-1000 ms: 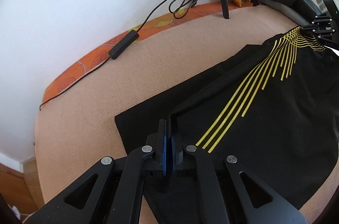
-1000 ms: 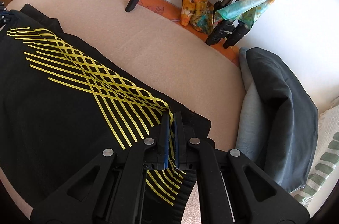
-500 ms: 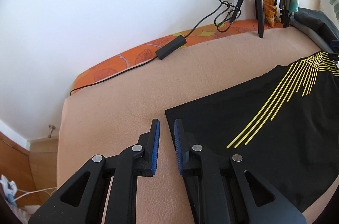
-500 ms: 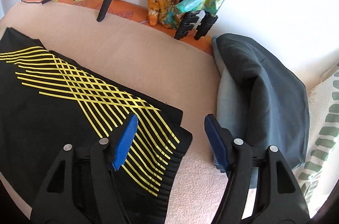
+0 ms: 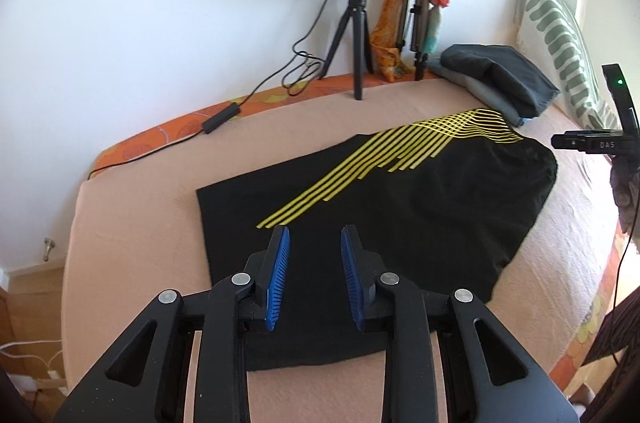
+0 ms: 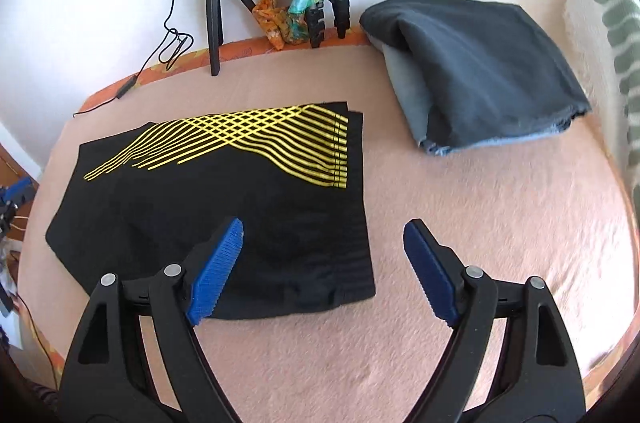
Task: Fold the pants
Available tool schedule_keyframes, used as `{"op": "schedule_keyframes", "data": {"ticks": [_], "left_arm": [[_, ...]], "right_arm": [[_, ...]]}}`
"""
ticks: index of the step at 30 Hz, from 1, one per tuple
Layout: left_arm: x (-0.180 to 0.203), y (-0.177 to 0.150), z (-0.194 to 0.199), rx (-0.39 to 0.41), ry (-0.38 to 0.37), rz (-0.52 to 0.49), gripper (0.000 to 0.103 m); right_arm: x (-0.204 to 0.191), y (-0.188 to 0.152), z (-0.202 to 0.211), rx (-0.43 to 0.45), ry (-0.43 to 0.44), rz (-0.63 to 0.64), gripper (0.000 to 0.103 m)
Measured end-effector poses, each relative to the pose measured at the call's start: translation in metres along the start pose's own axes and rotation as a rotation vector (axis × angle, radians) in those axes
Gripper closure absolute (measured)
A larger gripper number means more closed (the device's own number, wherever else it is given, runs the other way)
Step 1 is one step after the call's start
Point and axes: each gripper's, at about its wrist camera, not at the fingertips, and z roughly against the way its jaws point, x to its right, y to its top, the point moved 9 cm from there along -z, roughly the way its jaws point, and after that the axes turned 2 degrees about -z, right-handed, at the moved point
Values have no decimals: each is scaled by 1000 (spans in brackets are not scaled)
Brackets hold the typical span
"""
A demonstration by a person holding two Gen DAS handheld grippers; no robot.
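The black pants [image 5: 400, 207] with yellow stripes lie folded flat on the peach blanket [image 5: 132, 223]; they also show in the right wrist view [image 6: 224, 191]. My left gripper [image 5: 314, 243] is open and empty, raised above the pants' near left end. My right gripper [image 6: 324, 235] is wide open and empty, raised above the waistband end, its left finger over the cloth and its right finger over bare blanket. Part of the right gripper's body [image 5: 592, 143] shows at the right edge of the left wrist view.
A folded dark grey and light grey cloth pile [image 6: 480, 71] lies at the back right. A ring light on a tripod [image 5: 360, 23] with its cable stands at the back wall. A green-patterned pillow [image 6: 608, 3] is at the right. The bed edge falls away at the left.
Both grippers have let go of the pants, opened, and pulled back and up. The pants now lie flat and folded on the blanket.
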Motion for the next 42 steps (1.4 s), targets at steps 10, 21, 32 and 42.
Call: {"op": "schedule_keyframes", "data": {"ticks": [10, 21, 32, 42], "left_arm": [[79, -35, 11, -73, -157, -5, 78], [89, -52, -3, -121, -198, 25, 78], [112, -62, -18, -152, -244, -63, 78], [115, -59, -18, -169, -270, 6, 78]], "right_arm": [[22, -54, -4, -71, 144, -255, 18], [19, -47, -37, -71, 207, -351, 18], [12, -15, -41, -30, 112, -253, 73], [3, -3, -40, -26, 25, -130, 73]]}}
